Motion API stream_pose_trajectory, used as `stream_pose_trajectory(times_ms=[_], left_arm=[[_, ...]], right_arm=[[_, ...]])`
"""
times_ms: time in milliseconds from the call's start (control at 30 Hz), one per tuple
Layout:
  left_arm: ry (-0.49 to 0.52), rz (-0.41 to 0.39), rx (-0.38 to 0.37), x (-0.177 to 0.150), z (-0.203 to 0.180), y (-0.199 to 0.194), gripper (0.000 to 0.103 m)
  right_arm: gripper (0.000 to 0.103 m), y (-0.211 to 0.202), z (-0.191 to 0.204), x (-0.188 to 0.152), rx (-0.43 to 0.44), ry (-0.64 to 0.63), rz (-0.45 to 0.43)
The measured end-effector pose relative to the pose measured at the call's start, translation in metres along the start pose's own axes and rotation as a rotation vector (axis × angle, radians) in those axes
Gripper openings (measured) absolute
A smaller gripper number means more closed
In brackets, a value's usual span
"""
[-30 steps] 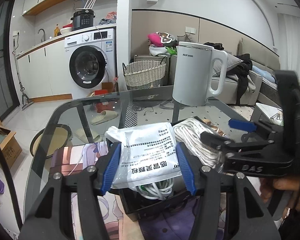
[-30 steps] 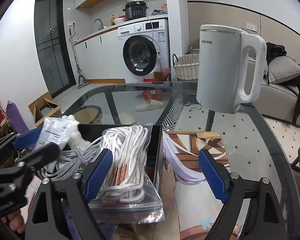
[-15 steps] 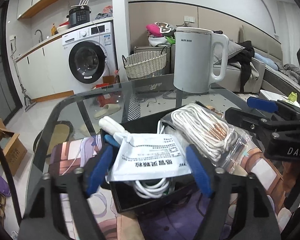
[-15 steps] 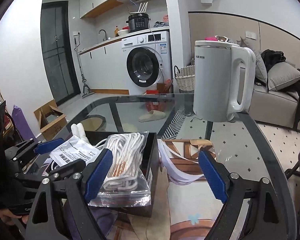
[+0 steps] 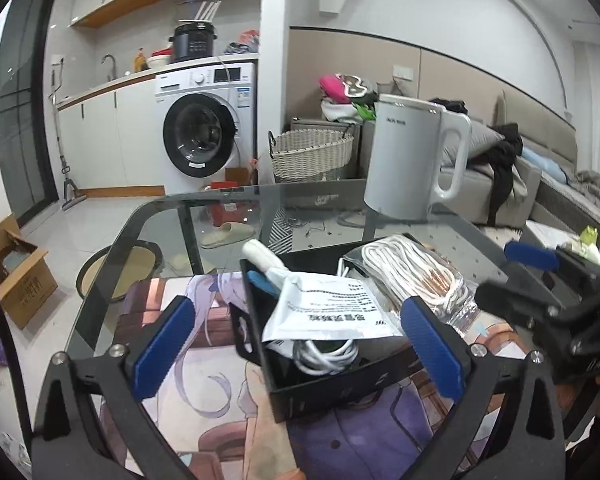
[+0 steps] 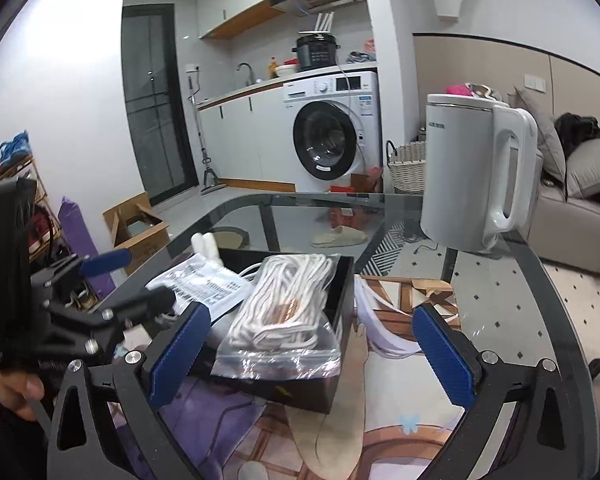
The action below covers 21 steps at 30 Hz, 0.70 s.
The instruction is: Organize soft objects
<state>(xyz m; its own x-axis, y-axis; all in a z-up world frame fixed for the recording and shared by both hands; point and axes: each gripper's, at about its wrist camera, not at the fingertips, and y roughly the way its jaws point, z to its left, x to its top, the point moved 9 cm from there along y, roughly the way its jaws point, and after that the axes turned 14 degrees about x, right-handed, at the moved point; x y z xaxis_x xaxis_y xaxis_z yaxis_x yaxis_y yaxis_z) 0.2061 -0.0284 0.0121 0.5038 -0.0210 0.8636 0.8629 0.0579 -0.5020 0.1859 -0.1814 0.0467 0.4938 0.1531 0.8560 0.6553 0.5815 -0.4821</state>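
Observation:
A black box (image 5: 332, 390) (image 6: 342, 280) sits on a printed mat on the glass table. In it lie a white printed pouch (image 5: 332, 312) (image 6: 204, 284), a clear bag of white rope (image 5: 416, 276) (image 6: 288, 312), a coiled white cable (image 5: 324, 352) and a white plug (image 5: 260, 254). My left gripper (image 5: 296, 348) is open and empty, just short of the box. My right gripper (image 6: 312, 356) is open and empty, over the box's near side. Each gripper shows in the other's view.
A white electric kettle (image 5: 414, 160) (image 6: 476, 172) stands at the far side of the glass table (image 5: 160, 216). The printed mat (image 6: 400, 400) covers the near part. Beyond are a washing machine (image 5: 208, 128), a wicker basket (image 5: 310, 154) and a sofa (image 6: 580, 200).
My left gripper opened, let go of the white pouch, which now lies in the box, and drew back. My right gripper also pulled back from the rope bag.

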Motion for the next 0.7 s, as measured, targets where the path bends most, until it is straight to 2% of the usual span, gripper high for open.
stream_pose_trajectory(times_ms=[233,500,700], left_arm=[[-0.039,-0.047,0.033,-0.007,0.016,-0.014,0.103],[-0.082,-0.032,0.042,-0.029,0.019,-0.01,0.103],[-0.074,-0.033,0.06,-0.035,0.021,-0.005,0.103]], right_arm=[[0.103,-0.002,0.015,-0.014,0.028,-0.032,-0.005],[0.103,0.001,0.018,-0.03,0.009,-0.062,0.01],[0.103,0.0,0.021,-0.031,0.014,-0.071,-0.02]])
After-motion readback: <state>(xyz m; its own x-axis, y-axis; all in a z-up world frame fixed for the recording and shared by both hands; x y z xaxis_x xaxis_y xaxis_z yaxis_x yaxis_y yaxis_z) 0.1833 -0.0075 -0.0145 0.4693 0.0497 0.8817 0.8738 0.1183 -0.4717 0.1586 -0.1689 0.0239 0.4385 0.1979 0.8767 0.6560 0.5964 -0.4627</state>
